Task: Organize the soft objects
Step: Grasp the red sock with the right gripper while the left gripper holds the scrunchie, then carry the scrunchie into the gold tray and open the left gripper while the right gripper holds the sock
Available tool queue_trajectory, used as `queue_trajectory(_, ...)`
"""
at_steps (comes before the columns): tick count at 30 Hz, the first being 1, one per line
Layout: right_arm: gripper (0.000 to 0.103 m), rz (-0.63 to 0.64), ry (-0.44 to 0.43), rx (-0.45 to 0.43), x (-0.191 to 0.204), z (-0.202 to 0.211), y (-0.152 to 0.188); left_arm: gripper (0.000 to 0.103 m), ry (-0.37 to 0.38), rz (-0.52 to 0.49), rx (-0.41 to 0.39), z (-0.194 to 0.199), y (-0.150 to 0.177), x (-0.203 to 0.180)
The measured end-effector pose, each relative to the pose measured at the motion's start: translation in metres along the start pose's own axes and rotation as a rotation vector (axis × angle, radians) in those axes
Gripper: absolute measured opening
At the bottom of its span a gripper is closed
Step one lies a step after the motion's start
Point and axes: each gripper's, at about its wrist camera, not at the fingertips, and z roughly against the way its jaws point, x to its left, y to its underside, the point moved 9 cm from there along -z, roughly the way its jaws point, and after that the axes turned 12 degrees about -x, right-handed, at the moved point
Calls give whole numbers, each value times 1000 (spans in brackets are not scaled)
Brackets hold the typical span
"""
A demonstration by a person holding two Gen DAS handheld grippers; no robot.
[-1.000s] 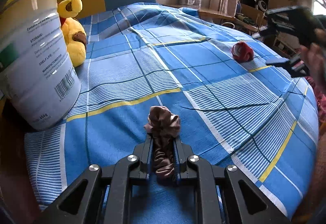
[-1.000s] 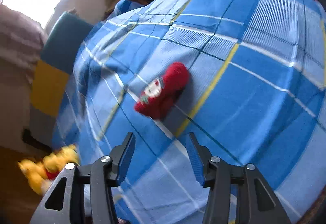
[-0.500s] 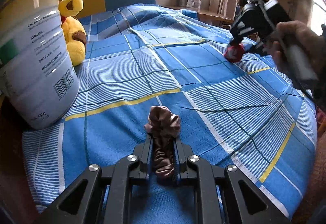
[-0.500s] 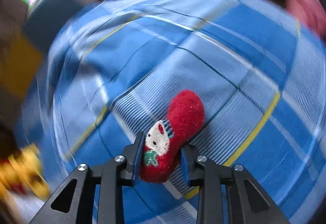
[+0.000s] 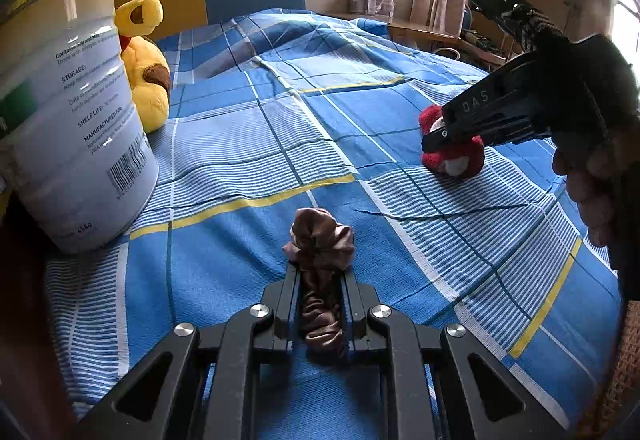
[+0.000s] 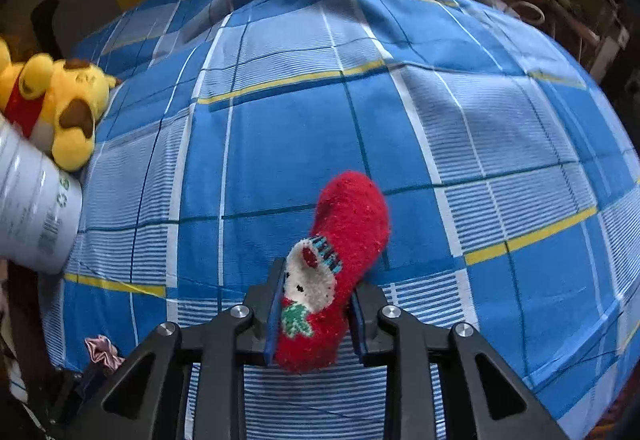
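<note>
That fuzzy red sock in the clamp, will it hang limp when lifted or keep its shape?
The red sock will probably droop: only its cuff end sits between the right hand-held gripper fingers, and the toe lies free on the bedsheet. Its fluffy knit looks light and grippy, so slipping seems unlikely. It should not roll.

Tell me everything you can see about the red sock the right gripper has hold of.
The red sock is a small, fuzzy, fleecy-looking thing with a cream animal face, a red ear, a teal striped patch and a green leaf motif near its cuff. The right gripper is closed on the cuff end, one finger on each side, while the rounded toe points away over the blue plaid bedspread. In the left wrist view it looks bunched under the fingers, its underside at the bedspread; whether it is lifted clear cannot be told.
</note>
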Motion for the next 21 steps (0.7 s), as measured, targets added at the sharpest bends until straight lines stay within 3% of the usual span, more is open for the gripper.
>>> queue_trajectory(7, 28, -13, -25, 11, -6, 4, 6, 17, -16, -18, 0, 0, 0, -2)
queue_trajectory(16, 30, 111, 11, -21, 8, 0, 5, 14, -9, 18, 30, 2, -5, 1)
queue_trajectory(21, 30, 137, 18, -30, 10, -2, 4, 14, -17, 34, 9, 22, -14, 6)
